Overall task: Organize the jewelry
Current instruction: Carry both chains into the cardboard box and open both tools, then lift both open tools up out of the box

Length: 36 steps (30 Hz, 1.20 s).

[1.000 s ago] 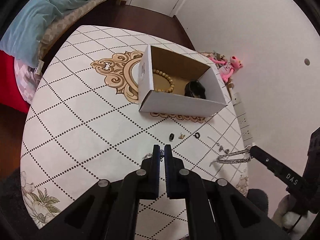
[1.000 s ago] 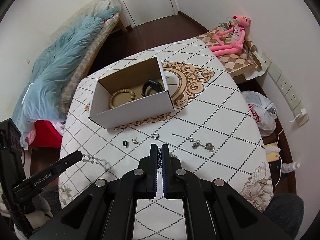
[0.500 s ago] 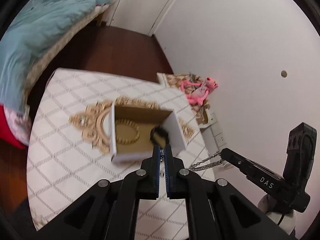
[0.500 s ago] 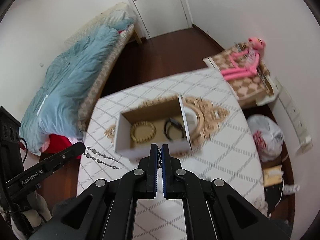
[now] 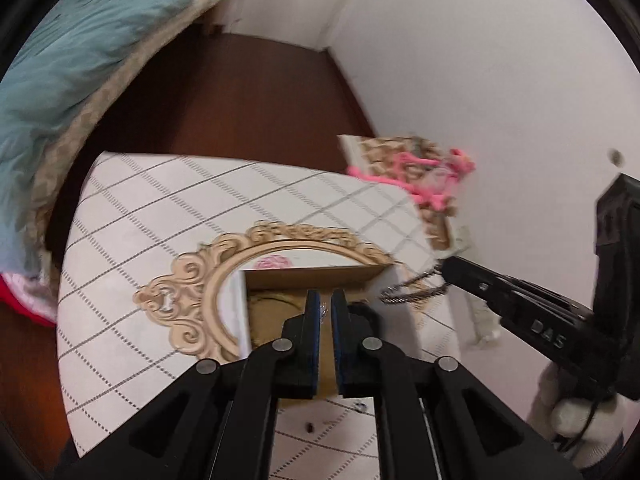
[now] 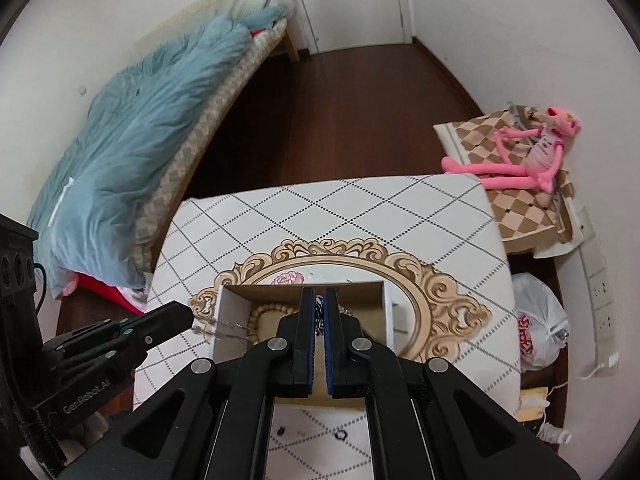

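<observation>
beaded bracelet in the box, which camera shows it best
The right wrist view. There the beaded bracelet lies in the cardboard box, its tan beads sharp beside the right gripper. The left wrist view is motion-blurred and shows only a faint tan arc beside the left gripper.

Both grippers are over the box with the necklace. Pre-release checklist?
1. Left gripper grip: ok. The jaws are closed on silvery links of the chain.
2. Right gripper grip: ok. The left wrist view shows the chain hanging from its tip.
3. Box open and upright: ok.
4. Whole chain above the opening: cannot tell. Near each gripper's tip the chain looks close to a side wall.
5. Free room inside: cannot tell. A beaded bracelet lies in the box, and the grippers hide the rest.
6. Table finished: not ok. A black ring and other small bits lie in front of the box.
</observation>
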### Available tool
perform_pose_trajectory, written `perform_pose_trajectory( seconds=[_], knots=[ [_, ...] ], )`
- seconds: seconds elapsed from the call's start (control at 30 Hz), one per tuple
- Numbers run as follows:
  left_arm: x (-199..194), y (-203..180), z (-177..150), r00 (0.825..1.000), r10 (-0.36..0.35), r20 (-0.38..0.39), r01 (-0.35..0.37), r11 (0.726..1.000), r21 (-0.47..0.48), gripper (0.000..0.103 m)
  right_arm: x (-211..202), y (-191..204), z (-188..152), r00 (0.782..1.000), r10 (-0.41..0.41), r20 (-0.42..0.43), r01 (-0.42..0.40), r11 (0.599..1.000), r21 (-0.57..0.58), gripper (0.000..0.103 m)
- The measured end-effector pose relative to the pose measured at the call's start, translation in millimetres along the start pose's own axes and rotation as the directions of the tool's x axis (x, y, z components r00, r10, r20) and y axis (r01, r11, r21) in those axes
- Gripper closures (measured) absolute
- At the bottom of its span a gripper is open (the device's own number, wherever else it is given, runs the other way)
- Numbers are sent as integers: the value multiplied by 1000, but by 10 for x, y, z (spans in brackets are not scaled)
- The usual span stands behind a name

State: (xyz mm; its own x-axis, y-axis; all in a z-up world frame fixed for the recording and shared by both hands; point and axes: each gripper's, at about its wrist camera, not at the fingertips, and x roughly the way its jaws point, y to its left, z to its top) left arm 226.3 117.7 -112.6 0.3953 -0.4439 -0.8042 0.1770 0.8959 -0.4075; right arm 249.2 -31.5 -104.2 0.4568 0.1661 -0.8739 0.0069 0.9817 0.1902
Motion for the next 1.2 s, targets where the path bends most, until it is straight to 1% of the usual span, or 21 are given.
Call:
perform_pose_trajectory(
  seconds=[0.07,0.17,0.2,0.23,0.27,0.3,0.33,0.4,0.5,0.53,0.57,0.6,0.63,0.67,0.7,0.77,0.8,0.83,0.93,1.07,1.2],
  knots=[
    [101,99,31,999,24,-32,-25,999,-45,97,152,8,71,1000,8,-30,-8,1000,-1,99],
    [199,204,50,992,114,-49,-116,991,-61,93,335,14,148,997,28,-70,-28,1000,-2,99],
    [212,226,42,988,146,-44,-148,988,-53,85,397,10,168,995,46,-87,-47,999,-1,99],
    [220,239,36,986,160,-41,-162,986,-49,65,461,7,185,993,57,-103,-57,998,2,99],
    [225,252,30,983,182,-38,-184,982,-48,49,534,-6,193,990,64,-124,-64,998,5,99],
    [220,274,21,978,206,-29,-207,977,-52,29,615,-20,199,986,72,-151,-71,997,10,99],
    [203,290,21,977,213,-13,-214,975,-58,28,687,-41,195,983,66,-174,-64,998,17,98],
    [187,307,10,971,240,-5,-240,969,-57,28,787,-72,183,980,6,-197,-7,1000,-5,98],
    [175,309,-4,957,289,0,-289,956,-45,28,772,-102,167,982,-79,-174,72,996,-43,96],
    [162,305,-17,951,308,7,-308,951,-39,28,740,-104,149,980,-107,-165,99,994,-53,85],
    [152,300,-30,943,331,13,-331,943,-34,27,711,-115,136,980,-121,-157,113,992,-56,67],
    [148,291,-41,936,352,18,-351,936,-28,22,679,-120,123,981,-128,-149,120,991,-60,59],
    [146,281,-54,928,371,22,-370,929,-22,16,640,-113,90,980,-142,-141,134,989,-69,47],
    [142,278,-72,923,384,26,-383,923,-18,15,609,-113,72,978,-155,-136,145,986,-76,40],
    [131,273,-107,918,395,33,-395,919,-15,13,579,-114,39,977,-165,-131,155,984,-83,37],
    [129,264,-154,915,401,35,-401,916,-9,6,533,-122,-69,971,-204,-123,192,977,-97,24],
    [129,254,-189,914,405,37,-405,914,-5,0,521,-125,-131,968,-221,-122,209,973,-103,13],
    [132,245,-237,910,414,39,-414,910,3,0,522,-127,-209,963,-238,-123,225,968,-111,7],
    [157,212,-364,900,435,33,-436,900,23,0,526,-147,-446,953,-272,-131,257,959,-120,7],
    [184,165,-511,903,429,16,-430,902,31,0,523,-169,-707,953,-265,-149,251,962,-109,6],
    [118,97,-629,904,426,16,-427,904,33,0,432,-181,-834,958,-252,-138,242,967,-81,6]
  ],
)
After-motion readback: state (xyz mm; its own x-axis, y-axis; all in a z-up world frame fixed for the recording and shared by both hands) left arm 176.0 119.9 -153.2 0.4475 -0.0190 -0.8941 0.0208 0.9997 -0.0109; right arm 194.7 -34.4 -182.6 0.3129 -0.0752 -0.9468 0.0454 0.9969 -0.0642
